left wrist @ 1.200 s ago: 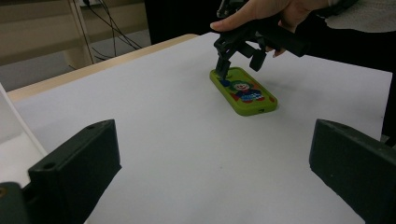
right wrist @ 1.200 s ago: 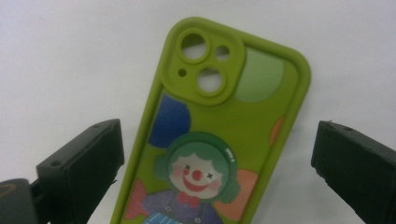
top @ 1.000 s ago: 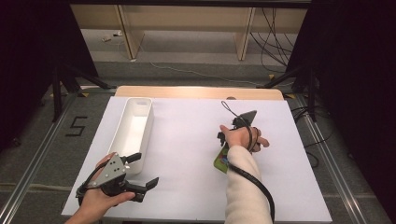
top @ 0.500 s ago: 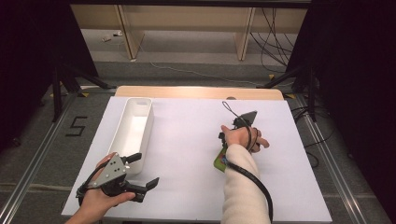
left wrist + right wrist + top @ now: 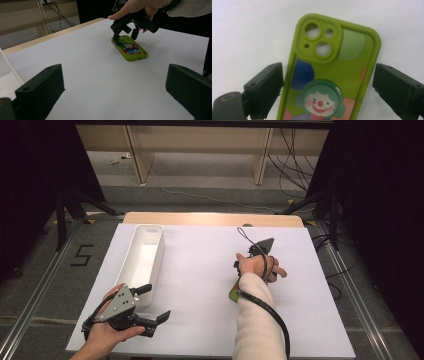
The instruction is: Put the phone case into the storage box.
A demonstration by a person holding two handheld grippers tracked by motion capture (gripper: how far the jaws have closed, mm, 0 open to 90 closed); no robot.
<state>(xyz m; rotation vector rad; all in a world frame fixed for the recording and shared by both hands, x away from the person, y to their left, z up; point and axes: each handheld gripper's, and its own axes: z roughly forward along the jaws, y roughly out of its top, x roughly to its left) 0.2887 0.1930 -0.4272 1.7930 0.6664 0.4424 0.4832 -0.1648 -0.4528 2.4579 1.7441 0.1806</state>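
Right gripper (image 5: 325,85) over green phone case (image 5: 332,70), jaws closing either side, pads not yet pressing

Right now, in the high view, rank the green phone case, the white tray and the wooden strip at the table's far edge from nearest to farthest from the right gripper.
From the right gripper:
1. Green phone case: right under it, between its jaws.
2. Wooden strip: along the table's far edge, beyond the hand.
3. White tray: far across on the table's left side.
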